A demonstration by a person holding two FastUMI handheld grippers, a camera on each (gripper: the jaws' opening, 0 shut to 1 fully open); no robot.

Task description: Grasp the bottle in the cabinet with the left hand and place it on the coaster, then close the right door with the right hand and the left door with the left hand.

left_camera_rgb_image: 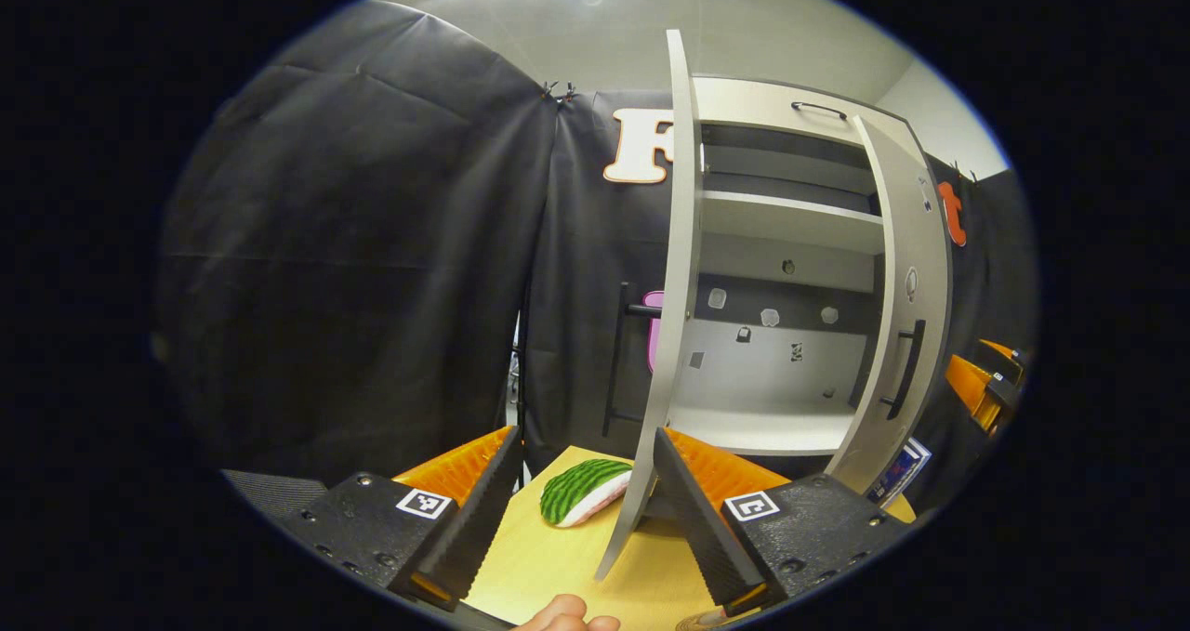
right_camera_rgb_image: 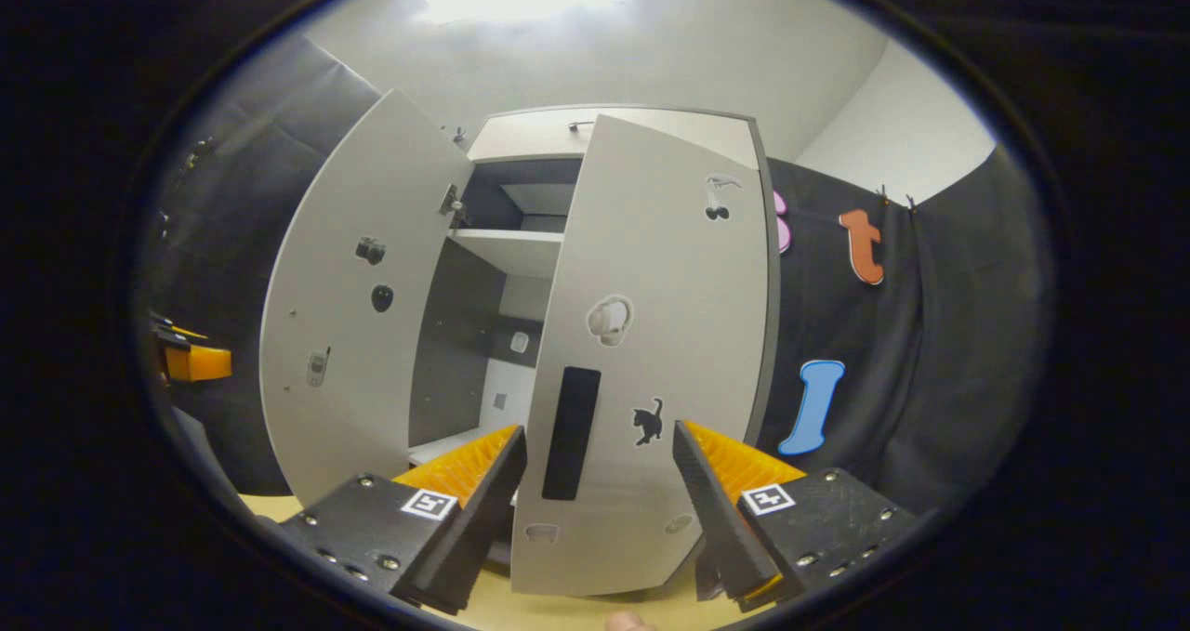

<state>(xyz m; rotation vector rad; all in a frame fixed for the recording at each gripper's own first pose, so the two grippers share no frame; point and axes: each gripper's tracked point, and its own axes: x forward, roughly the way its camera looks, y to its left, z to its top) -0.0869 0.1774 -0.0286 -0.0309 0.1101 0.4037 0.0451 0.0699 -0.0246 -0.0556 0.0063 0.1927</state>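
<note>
Both cabinet [left_camera_rgb_image: 790,241] doors stand open; both sets of fingers are released.

In the left gripper view, the left gripper [left_camera_rgb_image: 586,510] straddles the left door [left_camera_rgb_image: 674,315] edge-on at 12 o'clock, a watermelon coaster [left_camera_rgb_image: 581,490] on the bench [left_camera_rgb_image: 558,566] between its fingers. In the right gripper view, the right gripper [right_camera_rgb_image: 600,510] faces the right door [right_camera_rgb_image: 651,352], handle [right_camera_rgb_image: 569,431] at 12 o'clock. The bottle's place I cannot tell.
</note>
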